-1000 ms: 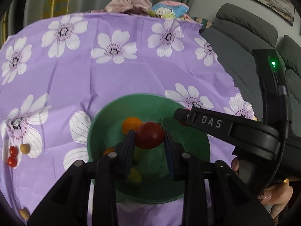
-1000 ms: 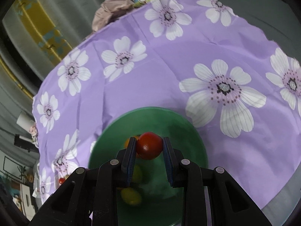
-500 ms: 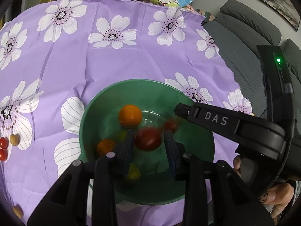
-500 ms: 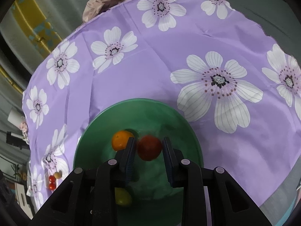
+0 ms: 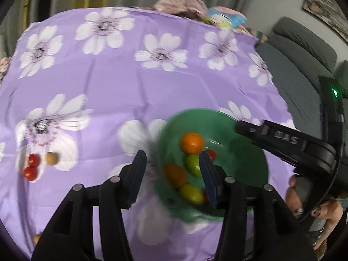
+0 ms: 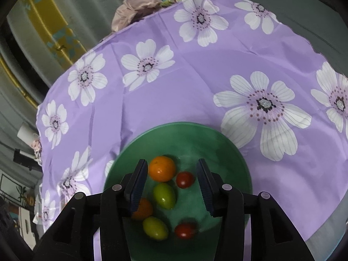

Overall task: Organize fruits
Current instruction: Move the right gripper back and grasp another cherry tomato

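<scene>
Fruits [image 6: 162, 168] in bowl [image 6: 228, 150]; both grippers [image 6: 170, 183] wide open, empty

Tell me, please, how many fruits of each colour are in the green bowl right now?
In the green bowl, by the right wrist view:
Orange fruits: 2
Green fruits: 2
Red tomatoes: 2
Total: 6
</scene>
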Motion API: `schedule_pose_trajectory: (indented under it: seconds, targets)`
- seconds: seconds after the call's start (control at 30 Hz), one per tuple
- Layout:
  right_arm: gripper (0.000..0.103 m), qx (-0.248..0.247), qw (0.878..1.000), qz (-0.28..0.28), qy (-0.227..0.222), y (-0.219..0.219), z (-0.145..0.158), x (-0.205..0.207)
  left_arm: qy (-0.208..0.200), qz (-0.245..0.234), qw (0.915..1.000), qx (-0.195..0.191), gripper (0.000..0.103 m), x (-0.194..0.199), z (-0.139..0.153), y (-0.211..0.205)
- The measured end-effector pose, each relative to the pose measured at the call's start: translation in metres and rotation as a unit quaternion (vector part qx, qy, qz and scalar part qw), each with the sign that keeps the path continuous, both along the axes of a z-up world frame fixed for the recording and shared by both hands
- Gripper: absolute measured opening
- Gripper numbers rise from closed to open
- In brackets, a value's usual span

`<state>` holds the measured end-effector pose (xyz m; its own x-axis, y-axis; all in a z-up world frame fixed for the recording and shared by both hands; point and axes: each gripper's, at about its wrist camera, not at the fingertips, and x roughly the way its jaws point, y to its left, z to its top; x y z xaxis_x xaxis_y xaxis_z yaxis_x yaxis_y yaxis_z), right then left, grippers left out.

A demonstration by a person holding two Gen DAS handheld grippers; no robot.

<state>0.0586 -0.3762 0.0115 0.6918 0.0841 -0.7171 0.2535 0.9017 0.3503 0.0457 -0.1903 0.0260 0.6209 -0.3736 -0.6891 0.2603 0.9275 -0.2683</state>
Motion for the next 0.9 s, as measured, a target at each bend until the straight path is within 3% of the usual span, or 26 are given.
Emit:
schedule_pose_trajectory:
  seconds: [0.17, 0.3, 0.4, 0.5, 0.67, 0.77, 0.9]
  targets:
    - [0.047, 0.005, 0.999, 0.028, -0.023, 0.014, 0.006, 0.001, 0.014, 0.037, 0.9991, -0.016, 0.050, 0.001, 0.001, 0.053]
    - [0.047, 0.011, 0.998, 0.048, -0.037, 0.028, 0.009, 0.002, 0.009, 0.103, 0.9945, 0.015, 0.050, 0.001, 0.004, 0.098]
    - [0.047, 0.019, 0.996, 0.072, -0.046, 0.041, 0.011, 0.002, 0.021, 0.135, 0.9905, 0.014, 0.050, -0.002, -0.005, 0.129]
    - [0.047, 0.032, 0.993, 0.103, -0.057, 0.056, 0.012, 0.003, 0.048, 0.169, 0.9845, 0.002, 0.050, -0.002, -0.024, 0.159]
    - [0.055, 0.033, 0.987, 0.144, -0.063, 0.092, 0.010, 0.007, 0.094, 0.228, 0.9689, 0.018, 0.050, 0.009, -0.046, 0.196]
    - [0.055, 0.041, 0.978, 0.199, -0.054, 0.129, 0.009, 0.013, 0.110, 0.237, 0.9651, 0.008, 0.048, 0.012, -0.054, 0.207]
    - [0.055, 0.050, 0.965, 0.257, -0.018, 0.179, 0.000, 0.031, 0.108, 0.219, 0.9696, -0.003, 0.047, 0.014, -0.057, 0.206]
